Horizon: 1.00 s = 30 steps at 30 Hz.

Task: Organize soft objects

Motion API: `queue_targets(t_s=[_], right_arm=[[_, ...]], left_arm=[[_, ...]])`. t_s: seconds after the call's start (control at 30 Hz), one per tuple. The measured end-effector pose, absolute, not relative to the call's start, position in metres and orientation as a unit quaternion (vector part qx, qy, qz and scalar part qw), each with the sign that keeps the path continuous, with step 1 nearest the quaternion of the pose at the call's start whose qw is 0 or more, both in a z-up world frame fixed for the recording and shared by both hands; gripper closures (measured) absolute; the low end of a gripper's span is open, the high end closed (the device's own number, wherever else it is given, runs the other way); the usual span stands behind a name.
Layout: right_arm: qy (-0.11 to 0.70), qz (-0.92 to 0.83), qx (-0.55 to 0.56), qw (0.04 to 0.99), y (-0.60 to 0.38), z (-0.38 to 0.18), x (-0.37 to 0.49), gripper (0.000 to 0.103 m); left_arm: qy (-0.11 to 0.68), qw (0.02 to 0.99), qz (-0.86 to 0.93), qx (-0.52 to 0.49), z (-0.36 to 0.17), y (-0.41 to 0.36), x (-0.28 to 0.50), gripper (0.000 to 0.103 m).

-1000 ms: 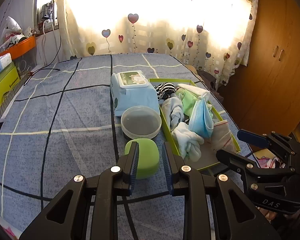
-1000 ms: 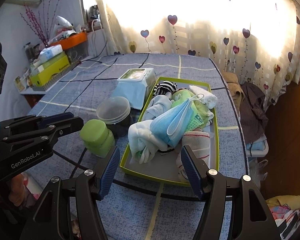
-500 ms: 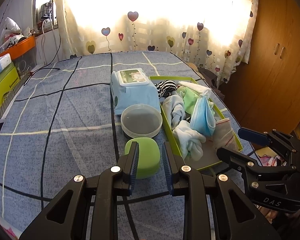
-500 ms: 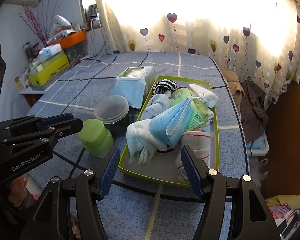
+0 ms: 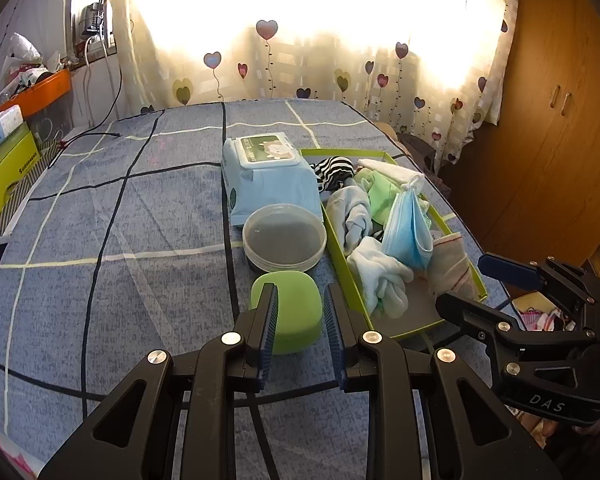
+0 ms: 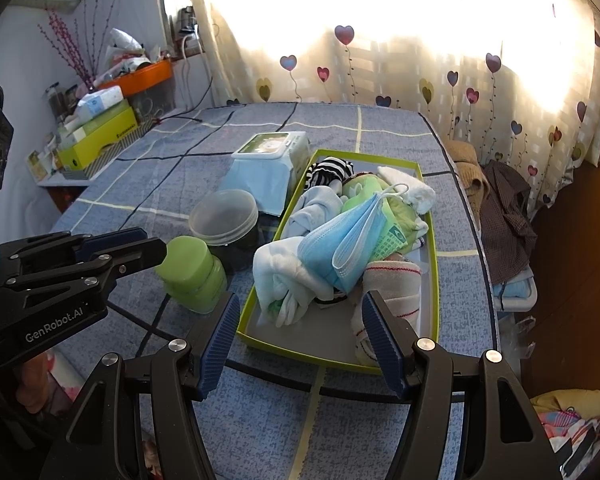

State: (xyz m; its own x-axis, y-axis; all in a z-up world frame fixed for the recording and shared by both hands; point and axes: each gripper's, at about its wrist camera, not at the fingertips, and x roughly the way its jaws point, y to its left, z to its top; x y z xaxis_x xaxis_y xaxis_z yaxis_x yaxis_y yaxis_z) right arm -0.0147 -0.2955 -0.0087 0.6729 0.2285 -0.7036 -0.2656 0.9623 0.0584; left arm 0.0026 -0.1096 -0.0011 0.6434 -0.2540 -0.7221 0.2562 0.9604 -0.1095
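Observation:
A green-rimmed tray [image 6: 435,280] [image 5: 475,276] on the blue checked bed holds a pile of soft things: a blue face mask [image 6: 340,240] [image 5: 406,232], a pale blue cloth [image 6: 284,276], a striped sock [image 6: 328,170], green cloth [image 6: 360,200] and a beige rolled cloth [image 6: 392,280]. My left gripper [image 5: 300,304] hovers narrowly open over a green lidded jar [image 5: 290,312], not gripping it. My right gripper [image 6: 300,320] is wide open and empty just before the tray's near edge.
A clear round container [image 5: 284,240] and a blue wet-wipes pack [image 5: 272,178] stand left of the tray. Boxes and an orange bin [image 6: 140,76] fill a shelf at far left. Clothes [image 6: 504,208] lie off the bed's right side. A wooden wardrobe [image 5: 560,120] stands at right.
Both grippers have drifted slightly; the scene sits a little lower and nearer in the left wrist view. Nothing was taken or let go.

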Motion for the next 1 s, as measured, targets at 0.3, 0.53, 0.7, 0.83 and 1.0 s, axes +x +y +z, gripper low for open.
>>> queue_targets(t_s=[0.3,0.53,0.7,0.83,1.0], right_arm=[[0.382,0.135,-0.025,0.914,-0.2954,-0.0088,-0.0140,0.039],[0.381,0.137,-0.023,0.914,-0.2952,-0.0104,-0.0144,0.039],[0.381,0.139,-0.023,0.914,-0.2943,-0.0123,-0.0151,0.039],[0.382,0.138,-0.022,0.914,-0.2944,-0.0124,-0.0151,0.039],[0.383,0.139,-0.023,0.913,-0.2948,-0.0111,-0.0139,0.038]], left_arm=[[0.400,0.905,-0.140,0.002,-0.0014,-0.1097,0.0024,0.078],[0.402,0.905,-0.141,0.002,-0.0022,-0.1093,0.0028,0.078],[0.402,0.905,-0.141,0.002,-0.0022,-0.1093,0.0027,0.078],[0.402,0.905,-0.141,0.002,-0.0021,-0.1092,0.0032,0.078],[0.405,0.903,-0.141,0.002,-0.0042,-0.1101,0.0032,0.078]])
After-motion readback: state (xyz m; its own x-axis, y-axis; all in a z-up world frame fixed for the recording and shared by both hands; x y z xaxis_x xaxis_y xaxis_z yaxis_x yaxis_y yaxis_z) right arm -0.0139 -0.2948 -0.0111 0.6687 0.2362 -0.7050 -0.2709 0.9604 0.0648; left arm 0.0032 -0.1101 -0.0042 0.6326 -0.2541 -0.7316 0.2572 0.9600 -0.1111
